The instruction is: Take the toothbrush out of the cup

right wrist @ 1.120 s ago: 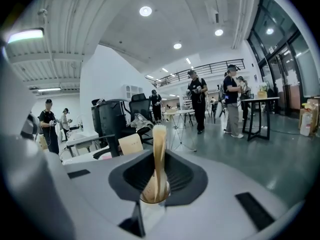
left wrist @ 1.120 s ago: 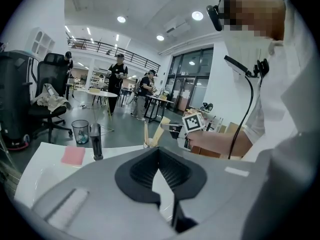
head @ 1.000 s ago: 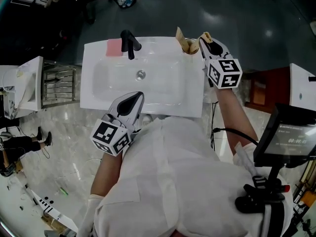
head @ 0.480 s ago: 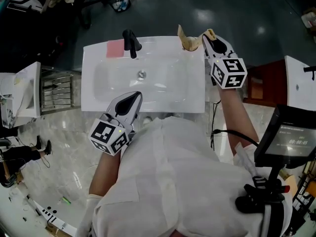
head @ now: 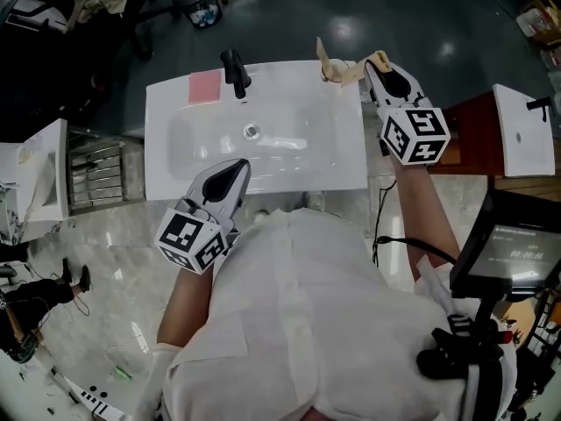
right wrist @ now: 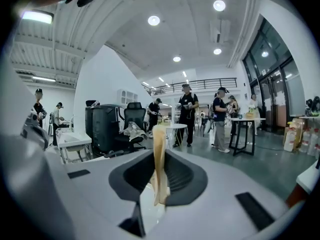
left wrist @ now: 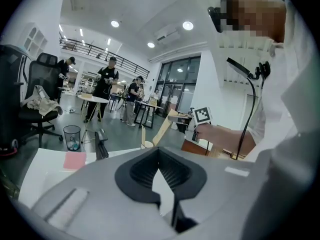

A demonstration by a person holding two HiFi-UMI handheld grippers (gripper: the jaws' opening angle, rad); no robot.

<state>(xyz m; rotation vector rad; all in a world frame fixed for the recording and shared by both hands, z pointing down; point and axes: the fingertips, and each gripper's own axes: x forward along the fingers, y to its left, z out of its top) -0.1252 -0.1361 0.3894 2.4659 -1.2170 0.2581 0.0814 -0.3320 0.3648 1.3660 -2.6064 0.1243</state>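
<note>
The toothbrush (head: 358,68), a tan wooden-looking stick, is clamped between the jaws of the right tool (head: 375,60). In the right gripper view the handle stands upright between the two pads, and both pads press on it. In the head view the toothbrush slants from the jaw tips toward the cup (left wrist: 146,145). Its far end lies at the cup's mouth; whether that end is inside the cup or clear of it cannot be told.

The cup stands on the back right corner of the white washbasin (head: 289,147). A second tan stick (head: 322,53) rises from the cup, just beside the toothbrush.

The left tool (head: 237,169) is closed and grips nothing. It hangs over the front edge of the washbasin, well apart from the cup.

A black faucet (head: 234,70) stands at the back middle of the washbasin. A pink rectangular pad (head: 206,86) lies just to its left. The drain (head: 252,132) sits in the middle of the bowl.
</note>
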